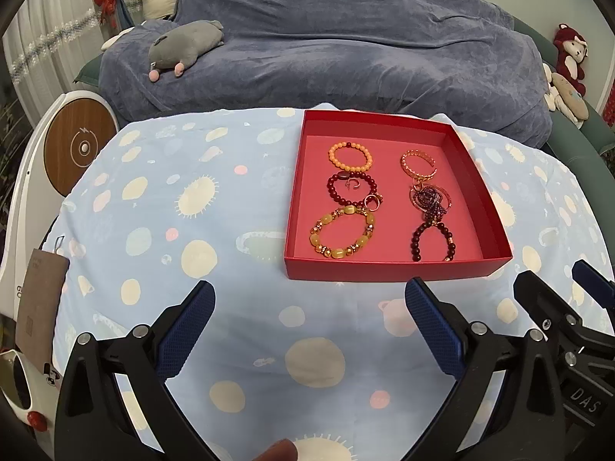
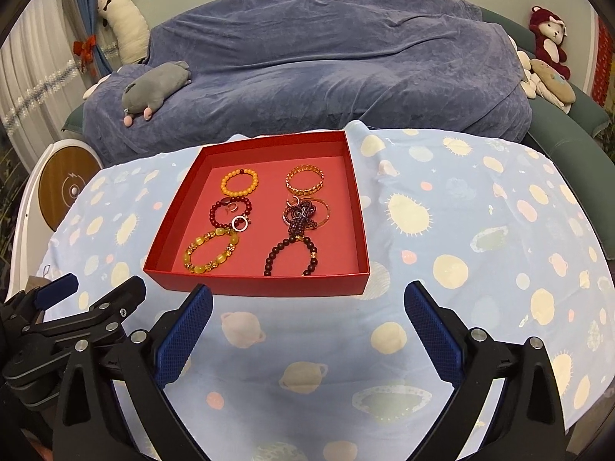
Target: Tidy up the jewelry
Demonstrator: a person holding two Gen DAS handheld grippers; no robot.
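Jewelry lies in a shallow red box (image 1: pixel 399 269) on a table covered with a pale blue planet-print cloth (image 1: pixel 230 307), beyond both grippers. Left column, far to near: an orange bead bracelet (image 1: pixel 350 157), a dark red bead bracelet (image 1: pixel 351 188) with small metal rings beside it, and a yellow stone bracelet (image 1: pixel 342 233). Right column: a gold open cuff (image 1: pixel 419 163), a tangle of purple beads and thin hoops (image 1: pixel 430 199), and a dark bead bracelet (image 1: pixel 433 240) spread open at its near end.

Left gripper (image 1: pixel 309 330) and right gripper (image 2: pixel 307 330) both stand released, jaws wide, nothing between the blue pads, poised over bare cloth near the box's near wall. Neither touches the box.

Handling judgement: all pieces appear light. The beaded bracelets look strung (probably on elastic), so they should flex and sag when lifted; round polished beads are likely slippery, best pinched across the strand rather than on a single bead. The cuff looks stiff and may be taken on its band. The purple tangle is the risk item: lifting one loop will likely drag its neighbours.

Legible writing: "DAS" on a label on the right gripper's body, seen at the right edge of the left wrist view. A brown tag (image 1: pixel 38 299) at the left edge of the table is not readable.
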